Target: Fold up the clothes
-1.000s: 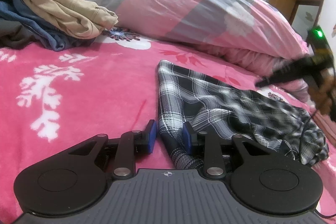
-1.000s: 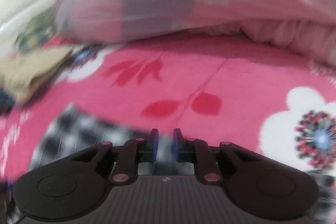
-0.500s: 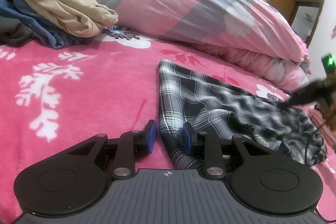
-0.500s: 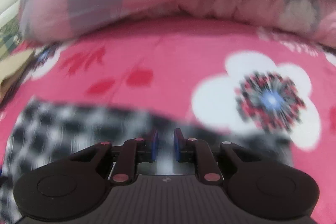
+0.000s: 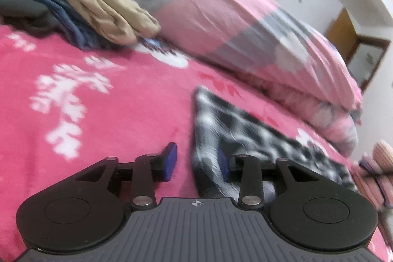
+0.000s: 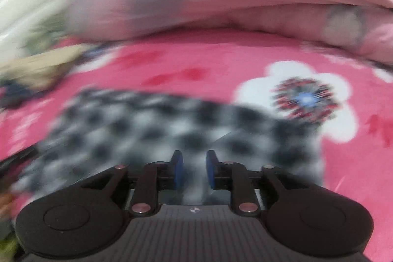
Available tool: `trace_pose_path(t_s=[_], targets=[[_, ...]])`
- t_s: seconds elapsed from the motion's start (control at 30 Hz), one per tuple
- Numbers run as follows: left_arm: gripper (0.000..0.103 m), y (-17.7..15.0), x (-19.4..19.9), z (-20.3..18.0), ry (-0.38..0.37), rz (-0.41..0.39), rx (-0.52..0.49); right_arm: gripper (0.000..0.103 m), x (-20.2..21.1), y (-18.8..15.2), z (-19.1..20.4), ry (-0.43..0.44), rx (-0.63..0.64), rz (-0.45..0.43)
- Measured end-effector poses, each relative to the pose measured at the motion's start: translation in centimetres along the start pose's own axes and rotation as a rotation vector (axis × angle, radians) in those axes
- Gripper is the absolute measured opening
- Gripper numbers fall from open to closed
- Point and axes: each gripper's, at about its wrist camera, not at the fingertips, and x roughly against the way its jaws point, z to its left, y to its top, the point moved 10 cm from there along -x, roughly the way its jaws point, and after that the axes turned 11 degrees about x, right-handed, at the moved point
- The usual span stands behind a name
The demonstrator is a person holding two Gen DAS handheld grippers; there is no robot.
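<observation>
Plaid garment (image 5: pixel 245 134): lies flat on the pink bedspread (image 5: pixel 110 119), with 1 pointed corner toward the rolled duvet (image 5: pixel 233 23) and its near edge bunched right at the left gripper; the right wrist view (image 6: pixel 152 124) shows it as a blurred checked patch spread under and ahead of the right gripper.
Left gripper (image 5: pixel 196 161): jaws have just been opening; the bunched near edge sits between them, against the right-hand pad, while the left-hand pad stands clear of the cloth, so it reads as released.
Right gripper (image 6: pixel 191 168): jaws have just been opening too; there is a plain gap between the blue pads with plaid showing beneath, and nothing pinched that I can make out (motion blur is heavy here).
Step in hand: judged to be letting go after a lay-down or fold, then finding new hold points.
Doing it well: let the cloth drop fully out of both grippers before drawing away, so no fold is dragged open; lift off upward, not sideways.
Next grip: take 2 matching points on 1 edge, low against the bed, catching every layer of the bunched part.
Watch for: the wadded near edge by the left gripper, which probably needs smoothing before another fold.
Other clothes (image 5: pixel 93 6): a tan and blue heap sits well apart at the far left, by the duvet.
</observation>
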Motion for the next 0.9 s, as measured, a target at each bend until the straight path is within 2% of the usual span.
trace_pose_path(t_s=[0.1,0.17,0.2,0.33,0.53,0.6,0.63,0.67,0.8,0.9], targets=[[0.037,0.4,0.4,0.7,0.002,-0.019,0.029,0.033,2.6,-2.5,6.3,0.169,0.097,0.004],[0.037,0.6,0.6,1.0,-0.014,-0.021,0.052,0.037,3.0,-3.5,9.9,0.228,0.178,-0.008],[0.037,0.6,0.7,1.1,-0.021,-0.023,0.062,0.037,2.8,-3.5,11.3,0.232,0.219,-0.027],[0.039,0.6,1.0,0.9,-0.033,-0.031,0.055,0.038,-0.7,-1.7,14.9,0.158,0.334,-0.127],[0.041,0.0,0.7,0.0,-0.044,-0.008,-0.012,0.037,-7.5,0.9,17.0,0.103,0.383,-0.157],[0.041,0.0,0.6,0.1,-0.042,-0.002,-0.018,0.033,-9.5,0.9,17.3,0.115,0.37,-0.122],[0.041,0.0,0.6,0.2,-0.043,0.0,-0.016,0.02,-10.2,0.6,17.2,0.111,0.364,-0.101],[0.041,0.1,0.7,0.4,-0.046,0.0,-0.011,0.001,-10.7,0.3,17.0,0.1,0.361,-0.081],[0.041,0.5,1.0,1.0,-0.06,-0.001,0.02,0.0,-8.0,0.0,16.5,0.143,0.279,-0.153],[0.04,0.7,0.9,1.4,-0.063,0.004,0.053,0.002,-6.2,-1.0,16.5,0.149,0.3,-0.171]])
